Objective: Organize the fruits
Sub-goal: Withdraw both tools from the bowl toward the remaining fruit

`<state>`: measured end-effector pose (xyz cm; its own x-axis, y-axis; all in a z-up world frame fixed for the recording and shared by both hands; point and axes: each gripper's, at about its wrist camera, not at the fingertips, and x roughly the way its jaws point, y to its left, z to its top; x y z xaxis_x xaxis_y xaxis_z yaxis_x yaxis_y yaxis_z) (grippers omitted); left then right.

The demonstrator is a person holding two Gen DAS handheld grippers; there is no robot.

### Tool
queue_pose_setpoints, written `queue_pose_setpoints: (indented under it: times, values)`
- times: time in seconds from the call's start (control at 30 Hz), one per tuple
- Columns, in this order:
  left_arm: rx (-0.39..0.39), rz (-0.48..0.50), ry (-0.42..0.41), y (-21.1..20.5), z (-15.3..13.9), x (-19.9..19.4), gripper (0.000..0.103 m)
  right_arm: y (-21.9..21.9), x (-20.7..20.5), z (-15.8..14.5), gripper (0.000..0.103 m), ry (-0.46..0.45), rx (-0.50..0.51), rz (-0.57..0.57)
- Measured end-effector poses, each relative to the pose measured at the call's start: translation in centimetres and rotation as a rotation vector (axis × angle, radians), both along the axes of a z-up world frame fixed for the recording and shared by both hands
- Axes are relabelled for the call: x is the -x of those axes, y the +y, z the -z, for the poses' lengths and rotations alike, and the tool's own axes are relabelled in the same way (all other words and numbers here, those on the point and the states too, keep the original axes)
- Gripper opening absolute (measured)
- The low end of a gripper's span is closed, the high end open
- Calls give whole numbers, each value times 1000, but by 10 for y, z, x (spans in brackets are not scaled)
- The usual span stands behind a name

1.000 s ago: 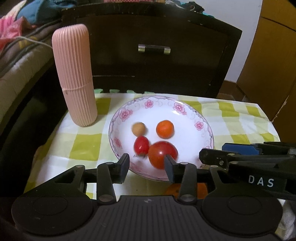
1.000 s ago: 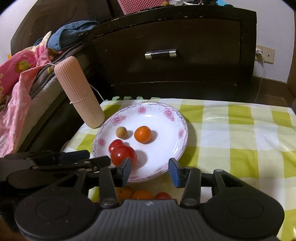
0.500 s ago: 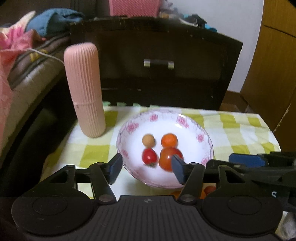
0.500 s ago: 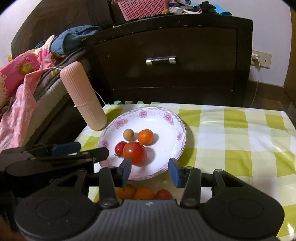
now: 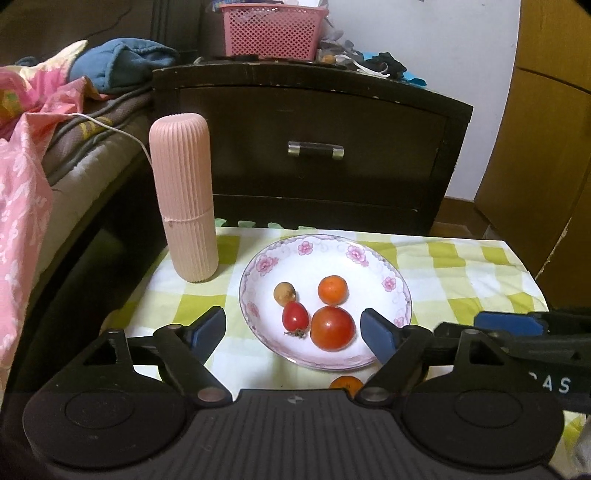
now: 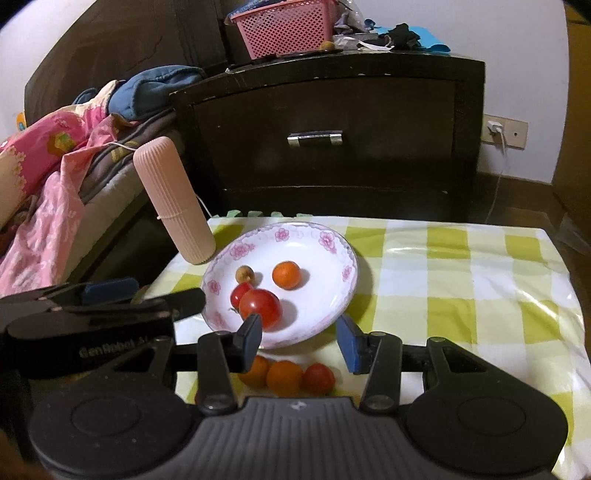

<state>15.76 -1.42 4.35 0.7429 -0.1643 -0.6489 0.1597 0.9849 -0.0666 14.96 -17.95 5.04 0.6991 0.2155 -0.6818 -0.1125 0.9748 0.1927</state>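
Observation:
A white floral plate (image 5: 325,243) on the checked cloth carries a large tomato (image 5: 332,328), a small red tomato (image 5: 294,315), an orange (image 5: 332,290) and a small brown fruit (image 5: 284,292). My left gripper (image 5: 293,330) hovers at the plate's near rim, jaws opening, nothing between them. In the right wrist view, two oranges (image 6: 284,376) and a small tomato (image 6: 318,378) lie on the cloth just in front of the plate (image 6: 332,236). Above them my right gripper (image 6: 301,338) is open and holds nothing. The left gripper (image 6: 147,299) shows at its left.
A tall pink ribbed container (image 5: 184,195) stands at the plate's far left. Behind the table is a dark drawer cabinet (image 5: 314,147) with a pink basket (image 5: 273,29) on top. A bed with pink bedding (image 5: 22,177) runs along the left. The yellow-checked cloth (image 5: 461,266) stretches right.
Both grippers have drawn back and risen from the plate. The left jaws have spread much wider. The large tomato stays on the plate.

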Motion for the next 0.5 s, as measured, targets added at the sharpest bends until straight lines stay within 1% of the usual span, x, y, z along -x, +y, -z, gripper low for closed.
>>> queue_pose_setpoints:
  times: [0.17, 0.23, 0.37, 0.5]
  values:
    - [-11, -1, 9, 4, 0, 10, 85, -5, 15, 7, 51, 23, -4, 23]
    - [-13, -5, 21, 6, 0, 13, 85, -4, 20, 10, 51, 35, 8, 22]
    - [-43, 6, 32, 4, 5, 21, 85, -1, 30, 17, 51, 51, 40, 10]
    - [-47, 25, 68, 2, 12, 28, 85, 0, 37, 28, 51, 78, 49, 1]
